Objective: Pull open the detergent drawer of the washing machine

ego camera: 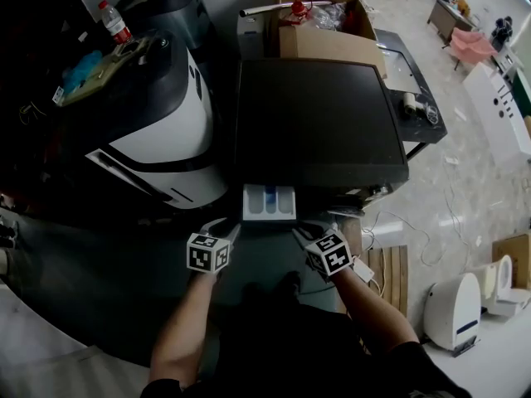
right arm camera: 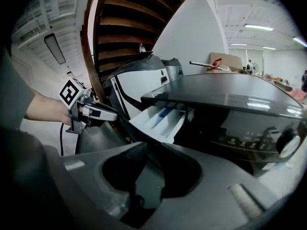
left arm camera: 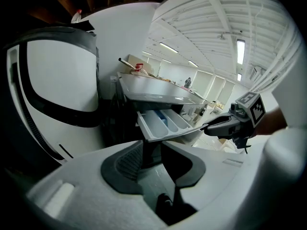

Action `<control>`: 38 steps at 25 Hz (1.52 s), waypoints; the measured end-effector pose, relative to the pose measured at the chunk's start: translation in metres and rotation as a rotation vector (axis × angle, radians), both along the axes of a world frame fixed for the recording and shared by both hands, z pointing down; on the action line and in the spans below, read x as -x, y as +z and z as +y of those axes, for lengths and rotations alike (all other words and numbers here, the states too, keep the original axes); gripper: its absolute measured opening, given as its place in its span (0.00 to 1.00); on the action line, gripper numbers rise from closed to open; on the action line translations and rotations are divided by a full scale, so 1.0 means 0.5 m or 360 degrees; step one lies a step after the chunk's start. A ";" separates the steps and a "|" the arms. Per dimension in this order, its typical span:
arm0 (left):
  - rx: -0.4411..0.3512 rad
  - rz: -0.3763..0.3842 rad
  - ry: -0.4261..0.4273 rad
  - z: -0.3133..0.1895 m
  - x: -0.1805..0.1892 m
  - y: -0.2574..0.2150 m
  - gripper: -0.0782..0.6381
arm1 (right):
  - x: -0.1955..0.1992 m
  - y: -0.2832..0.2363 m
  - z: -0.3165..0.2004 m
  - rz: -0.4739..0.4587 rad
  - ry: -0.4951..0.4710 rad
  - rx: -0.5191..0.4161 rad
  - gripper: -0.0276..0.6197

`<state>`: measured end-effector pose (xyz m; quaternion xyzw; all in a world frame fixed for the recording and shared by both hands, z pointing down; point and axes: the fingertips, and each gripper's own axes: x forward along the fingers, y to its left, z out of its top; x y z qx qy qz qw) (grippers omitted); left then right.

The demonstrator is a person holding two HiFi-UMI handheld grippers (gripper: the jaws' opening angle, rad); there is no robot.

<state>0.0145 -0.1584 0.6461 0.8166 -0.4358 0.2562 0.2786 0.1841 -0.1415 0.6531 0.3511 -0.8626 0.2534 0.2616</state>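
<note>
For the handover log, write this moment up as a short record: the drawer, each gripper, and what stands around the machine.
drawer: detergent drawer pulled out of the washing machine, compartments showing, a blue part inside
left gripper: jaws apart, nothing between them, in front of the drawer's left side
right gripper: jaws apart, nothing between them, in front of the drawer's right side
beside machine: white and black appliance on its left in the head view
far edge: cardboard box

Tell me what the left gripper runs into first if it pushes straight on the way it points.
Most likely the pulled-out detergent drawer, whose front edge sits just beyond the open jaws of the left gripper. Depth is unclear: it might pass underneath to the front of the washing machine.
</note>
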 end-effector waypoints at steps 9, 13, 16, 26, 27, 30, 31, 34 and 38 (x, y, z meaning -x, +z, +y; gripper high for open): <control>0.0030 0.0035 0.0069 0.051 0.013 0.001 0.25 | 0.013 0.001 0.054 0.0049 0.0048 0.0042 0.18; 0.0039 0.0049 0.0074 0.074 0.014 0.000 0.25 | 0.012 0.000 0.077 0.0046 0.0072 0.0052 0.18; 0.0041 0.0068 0.0049 0.077 0.014 -0.002 0.25 | 0.010 0.000 0.079 0.0038 0.0116 0.0051 0.18; -0.0045 0.0021 0.0037 0.068 0.045 -0.061 0.28 | -0.002 -0.036 0.085 -0.0054 0.0186 0.0087 0.18; -0.0067 0.0037 0.0046 0.068 0.048 -0.078 0.28 | -0.008 -0.049 0.084 -0.0060 0.0206 0.0061 0.18; -0.0140 0.0064 0.0084 0.074 0.054 -0.129 0.27 | -0.025 -0.099 0.079 -0.0081 0.0284 -0.0032 0.18; -0.0164 0.0074 0.0094 0.079 0.057 -0.146 0.27 | -0.028 -0.116 0.080 -0.0086 0.0311 -0.0060 0.18; -0.0216 0.0105 0.0130 0.098 0.065 -0.189 0.23 | -0.022 -0.164 0.090 -0.0087 0.0370 -0.0140 0.15; -0.0283 0.0145 0.0171 0.107 0.075 -0.230 0.18 | 0.008 -0.230 0.104 -0.0118 0.0405 -0.0253 0.06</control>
